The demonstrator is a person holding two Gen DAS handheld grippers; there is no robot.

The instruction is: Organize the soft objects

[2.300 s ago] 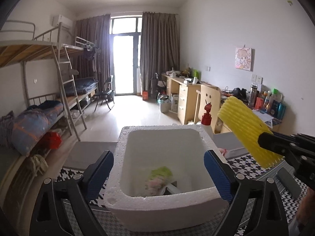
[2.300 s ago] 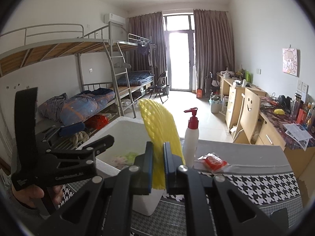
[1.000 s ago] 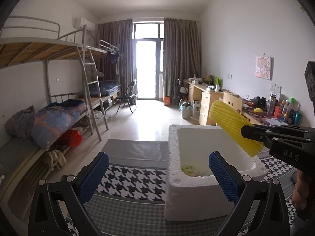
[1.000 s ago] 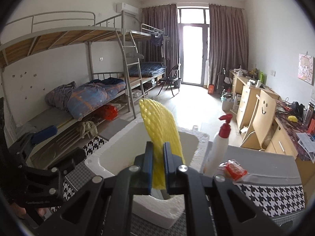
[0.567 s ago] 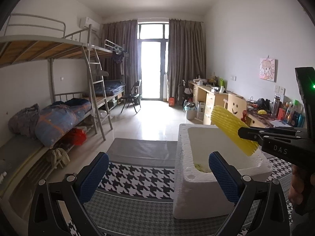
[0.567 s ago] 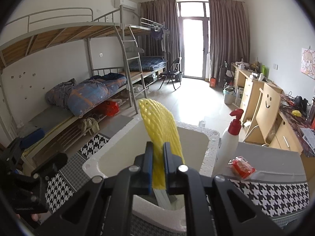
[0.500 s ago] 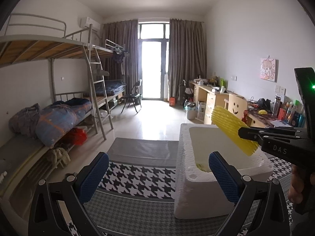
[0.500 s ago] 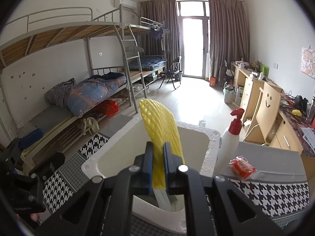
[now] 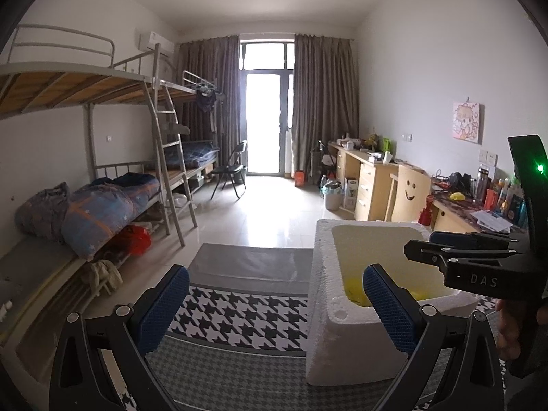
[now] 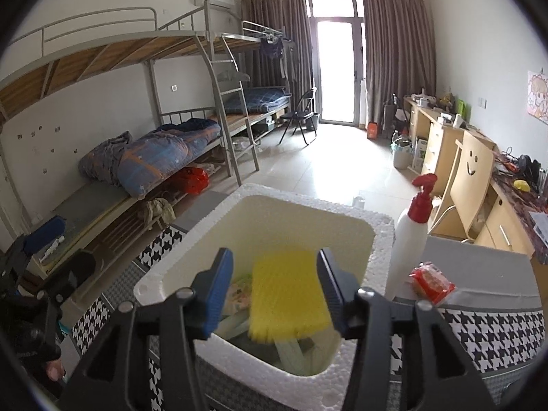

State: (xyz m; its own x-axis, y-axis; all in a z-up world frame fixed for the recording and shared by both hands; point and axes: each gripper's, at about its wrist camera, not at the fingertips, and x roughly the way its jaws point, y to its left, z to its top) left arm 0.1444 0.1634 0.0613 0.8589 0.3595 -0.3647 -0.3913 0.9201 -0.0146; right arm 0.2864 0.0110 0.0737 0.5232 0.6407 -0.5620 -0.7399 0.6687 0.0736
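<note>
Since the earlier frame the right gripper (image 10: 274, 289) has just been opening its jaws; the sponge (image 10: 286, 294), then clamped upright, has dropped free between them into the box (image 10: 310, 202).

Left wrist: left gripper (image 9: 274, 303) gapes wide, empty. Only a yellow sliver (image 9: 352, 286) shows behind its finger.

Right wrist: sponge blurred, ridged; box grainy white foam, its other contents indistinct.

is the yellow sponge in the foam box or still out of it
In. The yellow sponge lies inside the foam box, below its rim, on other soft items. The right gripper has just been opening its jaws; neither touches it.
</note>
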